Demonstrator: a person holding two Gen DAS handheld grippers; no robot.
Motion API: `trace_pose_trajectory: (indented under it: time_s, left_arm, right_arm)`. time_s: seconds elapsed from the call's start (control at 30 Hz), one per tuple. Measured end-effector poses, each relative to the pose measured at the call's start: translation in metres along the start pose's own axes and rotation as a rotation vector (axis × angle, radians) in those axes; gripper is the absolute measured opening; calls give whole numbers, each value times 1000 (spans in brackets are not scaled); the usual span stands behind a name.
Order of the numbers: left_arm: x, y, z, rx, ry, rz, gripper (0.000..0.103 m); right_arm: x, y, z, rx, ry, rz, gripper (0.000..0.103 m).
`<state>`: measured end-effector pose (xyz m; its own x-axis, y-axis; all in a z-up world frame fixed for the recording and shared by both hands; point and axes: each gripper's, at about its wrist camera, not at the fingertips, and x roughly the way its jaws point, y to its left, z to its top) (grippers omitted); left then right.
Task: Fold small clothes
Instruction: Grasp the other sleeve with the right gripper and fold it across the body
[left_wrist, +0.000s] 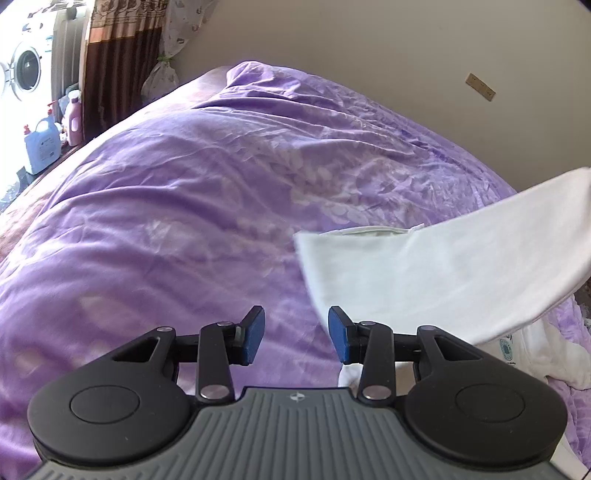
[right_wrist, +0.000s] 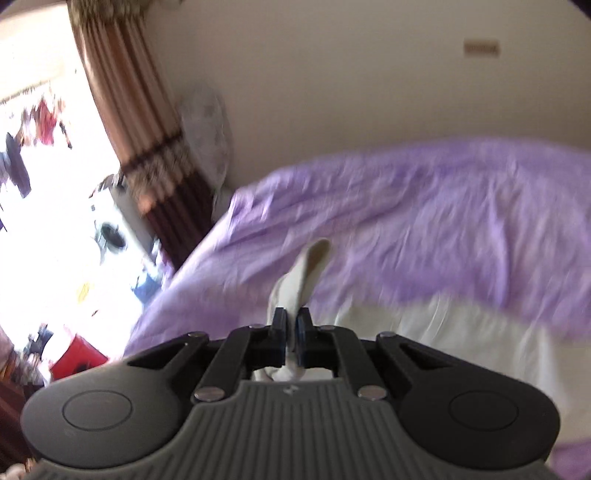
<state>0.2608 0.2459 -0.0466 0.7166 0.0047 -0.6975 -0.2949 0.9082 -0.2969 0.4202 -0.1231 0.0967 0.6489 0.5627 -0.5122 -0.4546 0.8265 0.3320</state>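
The left gripper (left_wrist: 296, 334) hangs over the purple floral bedspread (left_wrist: 184, 206) with its blue pads (left_wrist: 255, 334) roughly half apart and nothing between them; only bedspread shows in the gap. Just right of its right finger lies the white garment (left_wrist: 424, 273), whose near edge passes under that finger. One part of the cloth rises up and away to the right, clear of the bed, and an opening with a seamed hem shows ahead and to the right of the fingers. Under the lifted part, right of the gripper, more white fabric with a small round printed label (left_wrist: 506, 349) rests on the bedspread.

The right gripper (right_wrist: 291, 332) has its jaws pressed together on a bunched fold of the white garment (right_wrist: 295, 291). The cloth passes between the pads and sticks out ahead of the fingertips as a narrow tongue. This view is smeared, so the exact part of the garment pinched is hard to make out, possibly a hem or sleeve. To the right of the fingers the rest of the cloth spreads over the bedspread (right_wrist: 424, 221)
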Motion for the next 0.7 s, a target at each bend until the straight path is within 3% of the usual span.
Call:
trace_pose_trajectory:
  time_s: [0.13, 0.3, 0.5, 0.7]
  left_arm:
    - [18, -8, 2, 10, 22, -15, 46]
    - [56, -15, 2, -37, 68, -77, 46]
    - [105, -23, 6, -111, 104, -127, 46]
    - [151, -41, 7, -137, 156, -160, 51]
  right_arm:
    - [-13, -42, 19, 38, -58, -117, 1]
    - [14, -129, -20, 129, 56, -256, 1]
    - [60, -201, -78, 229, 196, -290, 1]
    - [79, -232, -96, 240, 217, -287, 1]
